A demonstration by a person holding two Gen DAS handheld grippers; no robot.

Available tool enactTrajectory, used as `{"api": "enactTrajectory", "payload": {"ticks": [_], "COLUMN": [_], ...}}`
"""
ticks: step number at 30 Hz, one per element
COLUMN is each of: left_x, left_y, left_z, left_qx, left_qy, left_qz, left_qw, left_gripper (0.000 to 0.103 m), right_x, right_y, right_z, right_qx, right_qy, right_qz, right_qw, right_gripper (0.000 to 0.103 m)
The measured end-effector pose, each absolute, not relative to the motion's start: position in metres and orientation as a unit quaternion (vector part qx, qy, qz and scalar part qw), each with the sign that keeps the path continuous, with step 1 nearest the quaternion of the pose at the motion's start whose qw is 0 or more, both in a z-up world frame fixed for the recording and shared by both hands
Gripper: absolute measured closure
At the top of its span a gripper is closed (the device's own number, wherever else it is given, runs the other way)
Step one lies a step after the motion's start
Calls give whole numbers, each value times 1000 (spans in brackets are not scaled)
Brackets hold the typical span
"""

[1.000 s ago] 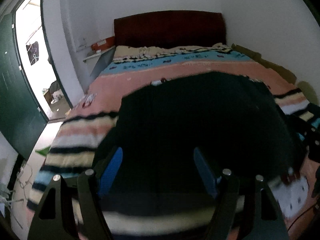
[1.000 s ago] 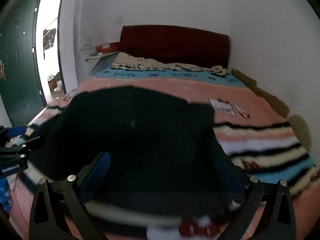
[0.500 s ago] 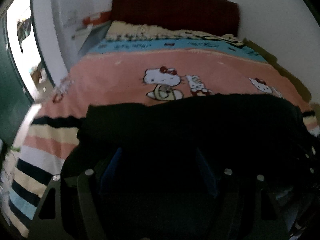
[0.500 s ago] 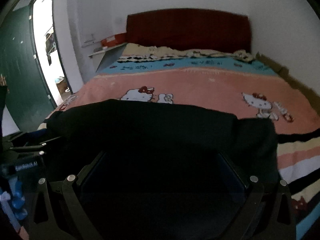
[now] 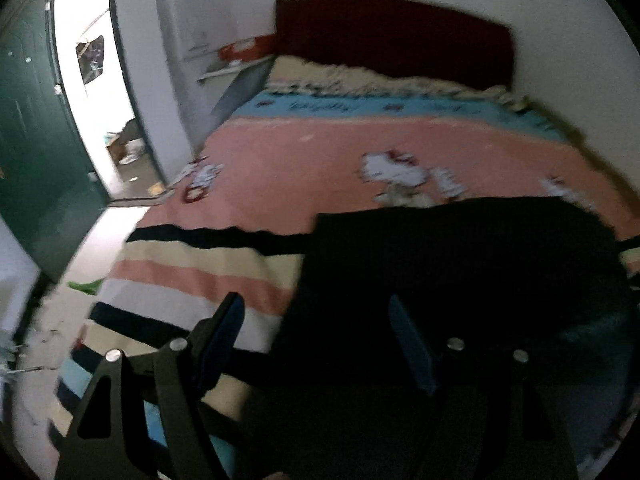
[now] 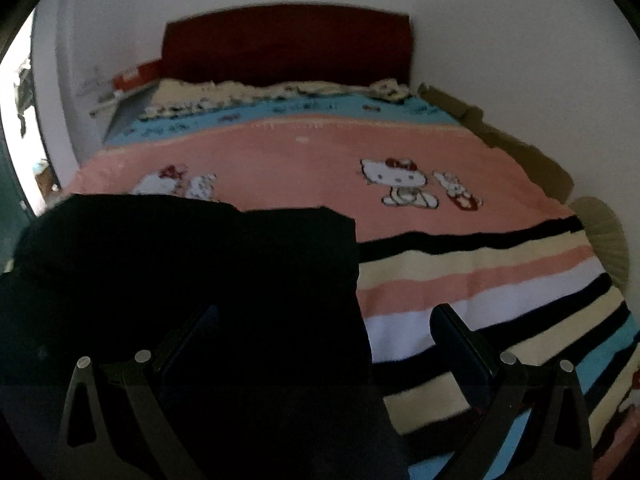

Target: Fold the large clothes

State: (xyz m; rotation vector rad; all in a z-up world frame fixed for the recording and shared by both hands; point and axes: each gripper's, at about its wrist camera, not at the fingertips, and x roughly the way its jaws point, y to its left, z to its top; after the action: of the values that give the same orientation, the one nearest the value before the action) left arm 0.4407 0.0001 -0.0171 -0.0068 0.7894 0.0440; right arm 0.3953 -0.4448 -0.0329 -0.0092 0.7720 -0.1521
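Observation:
A large black garment [image 5: 460,272] lies on the near part of the bed, over a pink and striped cartoon-cat blanket [image 5: 320,168]. In the left wrist view my left gripper [image 5: 316,320] is open. The garment's left edge runs between its blue-padded fingers, which press on nothing. In the right wrist view the garment [image 6: 180,272] fills the lower left. My right gripper [image 6: 324,316] is open too, straddling the garment's right edge, with its right finger [image 6: 452,328] over the striped blanket [image 6: 480,280]. Neither gripper shows in the other's view.
A dark red headboard [image 5: 392,36] stands against the white back wall. Left of the bed are a green door [image 5: 36,140], a bright doorway [image 5: 100,100], a littered floor [image 5: 60,280] and a shelf with a red box [image 5: 244,50]. Brown cardboard [image 6: 520,152] lines the right wall.
The black garment's far edge came toward me, uncovering the cartoon cats. My left gripper slid to the garment's left edge and my right gripper to its right edge. Both stayed open.

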Motion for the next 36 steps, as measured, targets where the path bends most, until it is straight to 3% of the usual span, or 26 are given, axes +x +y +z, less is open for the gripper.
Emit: {"api": "enactTrajectory", "payload": {"ticks": [6,11,17,36], "left_x": [401,387,357,152], "left_y": [-44,-43,-32,-41], "left_z": [-35,-62,-47,30], "left_qx": [-17,-22,-16,-19], "left_qy": [374,376,357,289], "left_qz": [-38,-21,27,12], "left_qw": [927,926,934,957], "left_gripper": [29,29,29,29], "right_x": [349,336,325,123], "right_y": [-395,-371,-425,-377], "right_z": [-23,-58,-75,21], "right_qx": [8,32,71,16], "right_qy": [344,365,386,300], "right_qz": [9,58,-55,-64], "right_qw": [939,929,918,952], "right_gripper": [1,1,1,1]}}
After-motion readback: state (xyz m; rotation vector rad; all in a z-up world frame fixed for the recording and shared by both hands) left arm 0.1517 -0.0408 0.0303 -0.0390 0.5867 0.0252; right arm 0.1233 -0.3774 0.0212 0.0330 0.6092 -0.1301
